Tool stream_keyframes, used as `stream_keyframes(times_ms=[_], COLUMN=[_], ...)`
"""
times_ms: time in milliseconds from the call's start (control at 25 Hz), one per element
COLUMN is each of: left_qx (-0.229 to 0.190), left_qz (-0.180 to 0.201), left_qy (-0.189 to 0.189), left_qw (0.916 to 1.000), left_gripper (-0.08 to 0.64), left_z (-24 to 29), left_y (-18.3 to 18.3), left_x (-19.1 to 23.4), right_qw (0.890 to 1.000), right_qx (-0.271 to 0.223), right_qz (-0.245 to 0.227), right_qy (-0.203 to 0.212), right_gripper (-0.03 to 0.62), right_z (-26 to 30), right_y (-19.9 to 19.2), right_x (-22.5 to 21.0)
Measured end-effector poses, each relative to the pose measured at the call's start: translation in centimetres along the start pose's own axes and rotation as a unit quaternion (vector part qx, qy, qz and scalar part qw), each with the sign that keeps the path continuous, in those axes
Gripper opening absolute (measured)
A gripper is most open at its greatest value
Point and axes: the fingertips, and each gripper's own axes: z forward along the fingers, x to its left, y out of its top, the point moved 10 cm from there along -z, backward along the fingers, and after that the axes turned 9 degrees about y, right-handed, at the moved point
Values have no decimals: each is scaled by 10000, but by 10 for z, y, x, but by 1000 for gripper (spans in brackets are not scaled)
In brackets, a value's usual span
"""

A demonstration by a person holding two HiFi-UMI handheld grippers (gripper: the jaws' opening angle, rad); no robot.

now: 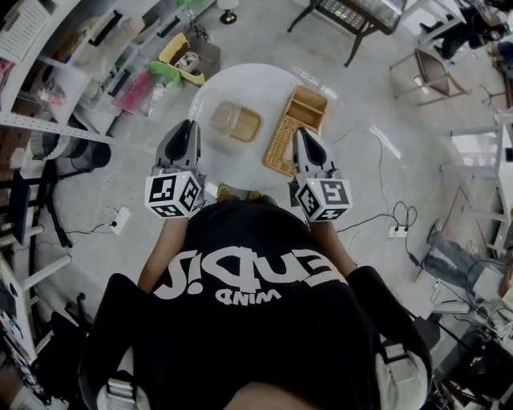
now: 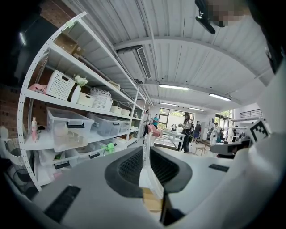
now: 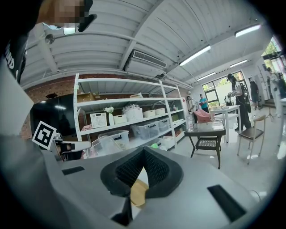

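Observation:
A round white table (image 1: 250, 84) stands in front of me. On it are a clear plastic box with a tan inside (image 1: 235, 121) and a long wicker basket (image 1: 295, 128). My left gripper (image 1: 190, 125) hangs over the table's near-left rim, to the left of the box. Its jaws are shut with nothing between them (image 2: 145, 150). My right gripper (image 1: 303, 133) hovers at the basket's near-right side, also shut and empty (image 3: 142, 153). Both grippers point level into the room, with the tabletop barely visible below their jaws.
White shelving with clear bins (image 1: 120, 56) lines the left side. Yellow and green containers (image 1: 178, 60) sit on the floor beyond the table. A black-framed side table (image 1: 353, 20) and a chair (image 1: 429, 72) stand farther off. Power strips and cables (image 1: 397, 228) lie on the floor. People stand far back (image 2: 185, 129).

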Motion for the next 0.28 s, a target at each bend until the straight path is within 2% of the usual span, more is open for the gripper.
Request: stream_keyframes(times_ms=[280], left_qx=[62], left_qz=[-85], left_qy=[2], left_qw=[9999], left_gripper=[48], left_z=[0], left_y=[-4], left_x=[0], right_qw=[10000], right_qx=[45], right_qz=[24], right_qy=[19], right_gripper=[-3], right_z=[0], right_y=[-3], right_x=[-2])
